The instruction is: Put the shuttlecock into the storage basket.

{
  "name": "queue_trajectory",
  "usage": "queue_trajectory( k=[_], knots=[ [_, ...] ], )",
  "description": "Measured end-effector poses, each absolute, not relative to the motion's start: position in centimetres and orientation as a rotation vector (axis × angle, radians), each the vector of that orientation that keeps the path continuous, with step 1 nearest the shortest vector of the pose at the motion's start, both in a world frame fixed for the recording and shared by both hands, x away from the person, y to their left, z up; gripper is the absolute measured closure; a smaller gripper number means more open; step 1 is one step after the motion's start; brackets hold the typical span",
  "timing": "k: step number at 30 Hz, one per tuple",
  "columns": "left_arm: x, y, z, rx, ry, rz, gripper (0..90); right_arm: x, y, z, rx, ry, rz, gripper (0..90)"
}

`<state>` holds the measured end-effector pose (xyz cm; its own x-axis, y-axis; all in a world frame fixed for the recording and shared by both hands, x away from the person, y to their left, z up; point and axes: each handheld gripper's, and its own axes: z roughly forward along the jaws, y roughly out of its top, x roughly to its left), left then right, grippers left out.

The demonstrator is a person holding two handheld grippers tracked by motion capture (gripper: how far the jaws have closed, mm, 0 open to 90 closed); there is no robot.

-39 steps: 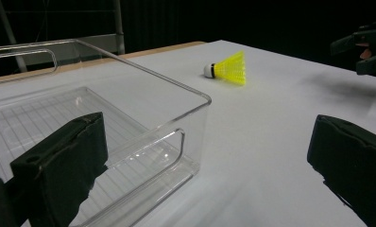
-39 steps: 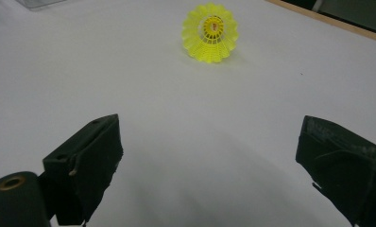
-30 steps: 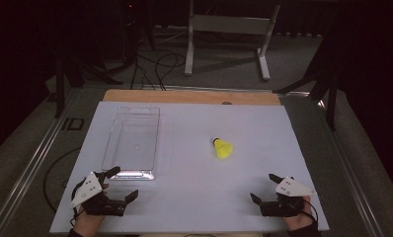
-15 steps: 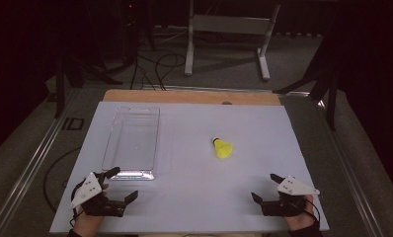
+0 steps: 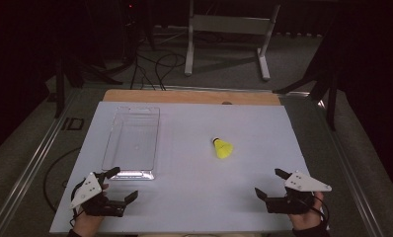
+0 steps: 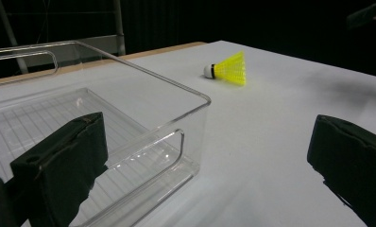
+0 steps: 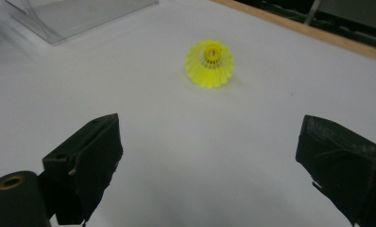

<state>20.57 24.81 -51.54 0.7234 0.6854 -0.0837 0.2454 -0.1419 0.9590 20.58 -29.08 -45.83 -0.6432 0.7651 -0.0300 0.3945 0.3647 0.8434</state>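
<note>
A yellow shuttlecock (image 5: 223, 147) (image 6: 228, 69) (image 7: 209, 63) lies on its side on the white table top (image 5: 194, 128), right of centre, its white cork tip pointing away from me. A clear plastic bin (image 5: 132, 139) (image 6: 82, 127) stands empty on the left half. My left gripper (image 5: 119, 183) rests at the near left corner, open, just short of the bin's near end; one jaw overlaps the bin's corner in the left gripper view. My right gripper (image 5: 270, 182) rests at the near right, open and empty, aimed at the shuttlecock from a short distance.
A wooden strip (image 5: 189, 96) runs along the table's far edge. Beyond it stand a metal frame (image 5: 226, 29) and cables on a dark floor. Metal rails (image 5: 34, 158) flank the table's sides.
Both grippers stay at the near corners, with only a slight shift of the right one. The shuttlecock and bin have not moved.
</note>
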Motion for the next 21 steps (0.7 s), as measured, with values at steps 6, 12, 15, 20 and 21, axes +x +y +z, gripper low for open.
queue_trajectory(
  k=[6,12,15,20,21],
  knots=[
    [20.6,24.8,-51.5,1.714,0.744,0.448,0.2,20.9,-29.1,-43.5,0.994,2.189,1.203,7.7],
    [20.6,24.8,-51.5,1.715,0.745,0.445,0.2,21.5,-29.1,-42.0,0.978,2.174,1.209,7.7],
    [20.6,24.8,-51.5,1.716,0.745,0.446,0.2,21.9,-29.0,-41.5,0.967,2.176,1.205,7.7],
    [20.6,24.8,-51.6,1.716,0.746,0.444,0.2,22.5,-28.9,-40.5,0.96,2.166,1.208,7.7],
    [20.6,24.8,-51.6,1.718,0.746,0.444,0.2,22.7,-28.9,-40.3,0.956,2.159,1.209,7.7]
  ],
)
